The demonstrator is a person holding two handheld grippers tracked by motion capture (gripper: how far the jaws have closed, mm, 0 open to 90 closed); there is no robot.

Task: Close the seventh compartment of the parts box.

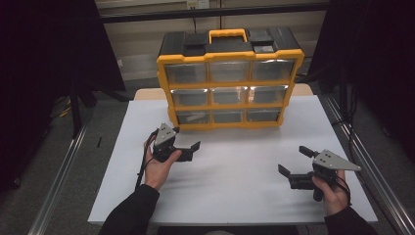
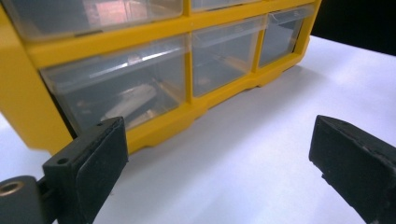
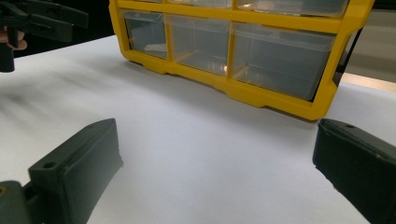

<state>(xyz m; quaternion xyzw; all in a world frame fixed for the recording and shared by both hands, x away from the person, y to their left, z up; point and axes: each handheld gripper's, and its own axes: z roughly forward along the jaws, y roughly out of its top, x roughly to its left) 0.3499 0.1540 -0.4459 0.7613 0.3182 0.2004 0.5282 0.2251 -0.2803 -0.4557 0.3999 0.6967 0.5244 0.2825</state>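
A yellow and black drawer organiser (image 1: pixel 230 88) with clear drawers stands at the back middle of the white table (image 1: pixel 235 196). My left gripper (image 1: pixel 186 138) is held open just in front of its bottom left corner, nothing between the jaws. In the left gripper view the open left gripper (image 2: pixel 219 137) faces the bottom left drawer (image 2: pixel 121 88), which holds some pale pieces. My right gripper (image 1: pixel 294 160) hovers open and empty over the table's front right. In the right gripper view the right gripper (image 3: pixel 217 140) looks toward the organiser (image 3: pixel 275 91), with the left gripper (image 3: pixel 42 18) at the upper left.
An orange carry handle (image 1: pixel 227 34) tops the organiser. The table's right edge (image 1: pixel 352 161) runs close to my right hand, with a metal rail (image 1: pixel 377 181) beside it. Dark curtains hang on both sides. White tabletop (image 1: pixel 235 166) lies between the two grippers.
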